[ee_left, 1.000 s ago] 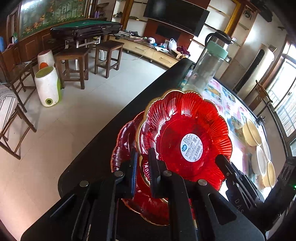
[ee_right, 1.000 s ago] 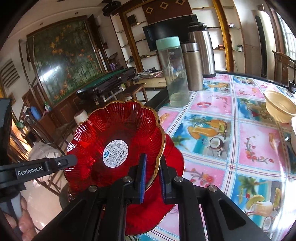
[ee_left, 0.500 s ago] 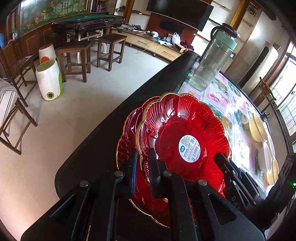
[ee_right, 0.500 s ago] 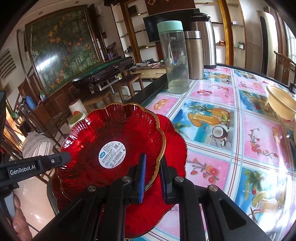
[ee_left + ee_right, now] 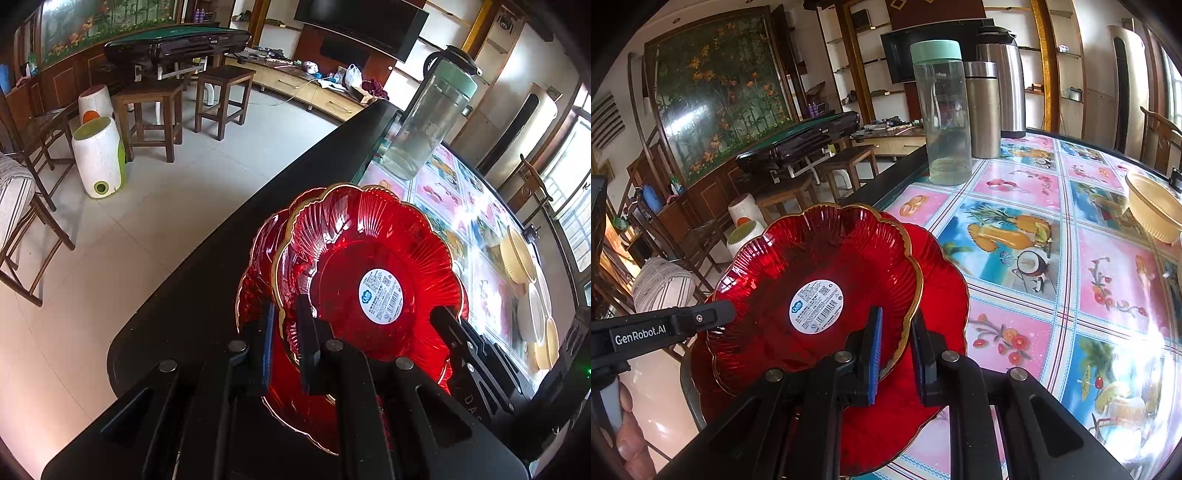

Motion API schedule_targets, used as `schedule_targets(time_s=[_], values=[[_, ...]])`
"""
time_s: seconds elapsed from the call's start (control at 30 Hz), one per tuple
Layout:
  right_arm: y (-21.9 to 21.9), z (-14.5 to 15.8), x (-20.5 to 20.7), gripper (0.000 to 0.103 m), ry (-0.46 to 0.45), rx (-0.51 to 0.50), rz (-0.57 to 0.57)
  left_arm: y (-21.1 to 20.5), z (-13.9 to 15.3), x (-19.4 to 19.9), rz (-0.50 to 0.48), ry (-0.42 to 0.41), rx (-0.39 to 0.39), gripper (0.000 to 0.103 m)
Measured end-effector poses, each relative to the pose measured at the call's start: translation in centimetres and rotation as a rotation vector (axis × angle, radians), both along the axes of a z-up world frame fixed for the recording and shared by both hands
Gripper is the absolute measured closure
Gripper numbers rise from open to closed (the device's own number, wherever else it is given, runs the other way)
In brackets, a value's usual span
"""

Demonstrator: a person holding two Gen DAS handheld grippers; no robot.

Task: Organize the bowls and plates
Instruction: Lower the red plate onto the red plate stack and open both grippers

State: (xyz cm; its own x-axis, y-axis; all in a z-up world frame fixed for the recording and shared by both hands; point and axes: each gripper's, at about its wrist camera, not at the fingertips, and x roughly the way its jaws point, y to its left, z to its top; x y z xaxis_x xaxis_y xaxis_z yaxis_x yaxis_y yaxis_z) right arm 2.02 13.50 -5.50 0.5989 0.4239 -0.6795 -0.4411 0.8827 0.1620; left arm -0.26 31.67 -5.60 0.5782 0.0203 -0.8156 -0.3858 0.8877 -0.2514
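Note:
A red scalloped plate (image 5: pixel 369 240) (image 5: pixel 812 258) with a gold rim and a white sticker is held slightly tilted, just above a second red plate (image 5: pixel 255 280) (image 5: pixel 942 266) that lies on the table's near corner. My left gripper (image 5: pixel 284 325) is shut on the upper plate's rim on one side. My right gripper (image 5: pixel 895 339) is shut on the rim on the opposite side. The upper plate hides most of the lower one. Several cream bowls (image 5: pixel 517 254) (image 5: pixel 1152 206) sit further along the table.
The table (image 5: pixel 1108 277) has a fruit-patterned cover and a black edge (image 5: pixel 258 221), with the floor close beside the plates. A clear bottle (image 5: pixel 942 110) with a green lid, a steel flask (image 5: pixel 982 110) and a thermos (image 5: pixel 1001 81) stand at the back. Stools (image 5: pixel 147 110) stand on the floor.
Both grippers have lowered the upper plate and levelled it toward the lower plate. Their hold on its rim is unchanged.

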Motion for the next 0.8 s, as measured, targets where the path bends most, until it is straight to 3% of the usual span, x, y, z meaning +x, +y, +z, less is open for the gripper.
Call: schedule_targets(time_s=[0.8], values=[[0.1, -0.1, 0.0, 0.083, -0.009, -0.003, 0.0, -0.1, 1.7, -0.9, 0.013, -0.039, 0.073, 0.094]])
